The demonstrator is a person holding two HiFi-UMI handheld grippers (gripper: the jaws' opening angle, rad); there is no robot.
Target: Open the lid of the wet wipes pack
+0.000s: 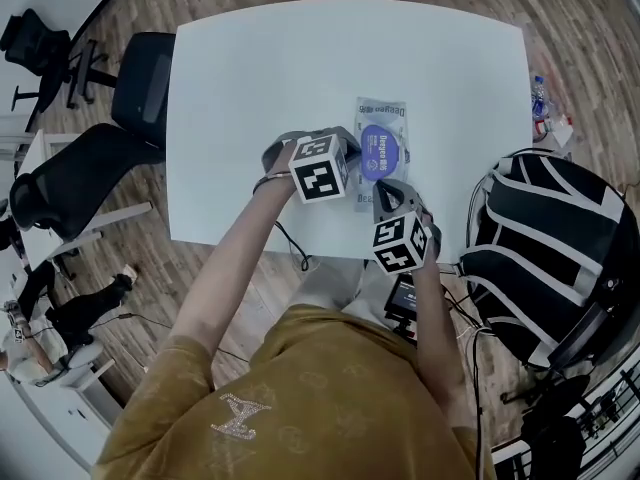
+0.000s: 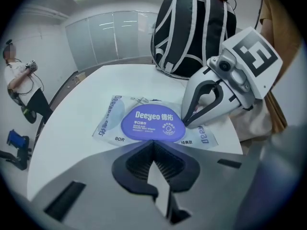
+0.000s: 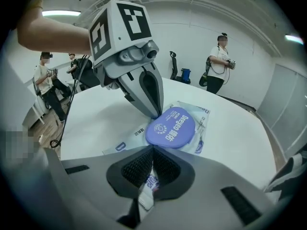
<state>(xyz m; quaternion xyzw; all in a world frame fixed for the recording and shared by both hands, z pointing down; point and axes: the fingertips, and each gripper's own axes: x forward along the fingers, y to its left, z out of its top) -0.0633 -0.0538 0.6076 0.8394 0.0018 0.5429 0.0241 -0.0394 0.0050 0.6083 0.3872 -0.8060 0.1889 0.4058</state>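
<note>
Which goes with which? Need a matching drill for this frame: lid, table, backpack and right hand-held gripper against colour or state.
Things:
1. lid
2. table
3. backpack
4. right hand-held gripper

Colour or state:
A. white
B. shut on the edge of the wet wipes pack
C. purple
D. black with white stripes

Pairs: 1-C, 2-A, 3-D, 4-B

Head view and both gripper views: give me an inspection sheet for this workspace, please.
Surface: white table.
Job's things: clear plastic wet wipes pack lying flat on the table; its purple lid is closed.
Clutter: nothing seen.
Grippers: left gripper shut, tips at the lid's edge; right gripper shut on the pack's near end.
Cables: black cable hanging by the table's near edge.
Surroundings: black-and-white striped backpack, black office chairs, wooden floor, people standing behind.
</note>
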